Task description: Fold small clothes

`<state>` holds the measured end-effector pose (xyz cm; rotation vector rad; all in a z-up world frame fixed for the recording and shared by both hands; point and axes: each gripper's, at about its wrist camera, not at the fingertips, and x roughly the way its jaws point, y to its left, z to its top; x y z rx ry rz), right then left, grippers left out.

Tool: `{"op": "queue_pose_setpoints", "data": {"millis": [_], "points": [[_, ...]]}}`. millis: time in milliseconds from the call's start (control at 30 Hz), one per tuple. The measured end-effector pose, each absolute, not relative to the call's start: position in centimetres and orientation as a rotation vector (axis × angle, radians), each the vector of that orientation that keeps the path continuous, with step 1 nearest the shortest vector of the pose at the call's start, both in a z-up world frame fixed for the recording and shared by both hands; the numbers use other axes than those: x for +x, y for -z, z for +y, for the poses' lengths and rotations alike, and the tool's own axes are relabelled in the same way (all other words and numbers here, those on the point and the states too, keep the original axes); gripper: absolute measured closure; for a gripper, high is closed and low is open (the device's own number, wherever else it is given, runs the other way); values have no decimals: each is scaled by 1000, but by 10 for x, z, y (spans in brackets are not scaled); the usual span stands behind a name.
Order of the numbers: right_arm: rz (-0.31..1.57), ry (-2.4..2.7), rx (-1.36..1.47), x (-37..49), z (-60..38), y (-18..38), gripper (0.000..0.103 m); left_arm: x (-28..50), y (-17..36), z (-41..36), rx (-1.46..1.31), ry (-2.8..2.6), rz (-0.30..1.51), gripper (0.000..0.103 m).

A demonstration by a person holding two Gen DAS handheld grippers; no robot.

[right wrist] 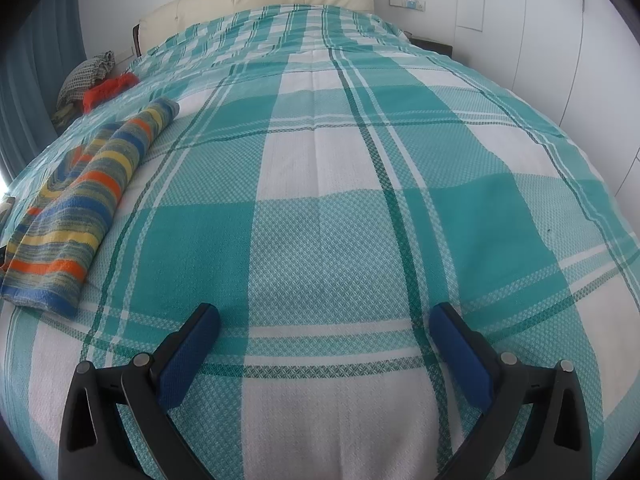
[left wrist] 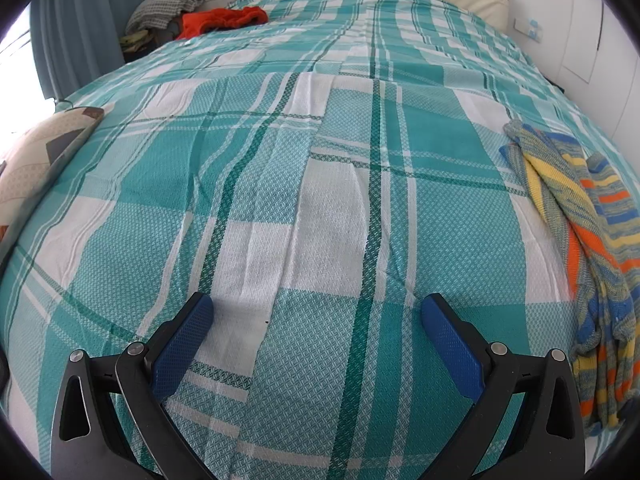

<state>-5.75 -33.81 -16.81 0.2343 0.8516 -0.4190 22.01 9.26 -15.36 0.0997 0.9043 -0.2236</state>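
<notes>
Starting at the left, we see a patterned cushion (left wrist: 38,160) at the edge of the bed (left wrist: 320,184), and far off near the headboard an orange garment (left wrist: 224,20) beside a heap of checked cloth (left wrist: 168,6). Our left gripper (left wrist: 316,320) hovers over bare plaid cover, its blue fingers (left wrist: 182,344) spread wide with nothing between them.

The piece we judge to be next is the striped knit garment (left wrist: 576,232). It lies on the bed between our two grippers — to the right of the left one, and to the left of the right gripper (right wrist: 324,324), whose fingers (right wrist: 188,356) are likewise spread and empty. In the right wrist view the striped knit garment (right wrist: 84,200) runs lengthwise up the bed, its long axis roughly along the line the fingers point, with its near hem just left of the left finger. Neither gripper touches it. Which one is nearer we cannot say with confidence; the right view shows the near hem closer to its fingers, so that hand may have the shorter reach.

Hard to make out: the garment seems already doubled or bunched, but we cannot tell how many layers there are. Its near end is cut off in the left wrist view, and the orange garment (right wrist: 108,88) is too small to read.
</notes>
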Motion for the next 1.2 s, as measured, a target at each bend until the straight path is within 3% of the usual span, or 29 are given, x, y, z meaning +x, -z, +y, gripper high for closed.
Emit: {"op": "queue_pose_setpoints", "data": {"millis": [1200], "points": [[860, 415, 230, -58, -337, 169, 0, 220, 154, 92, 100, 223, 904, 0]]}}
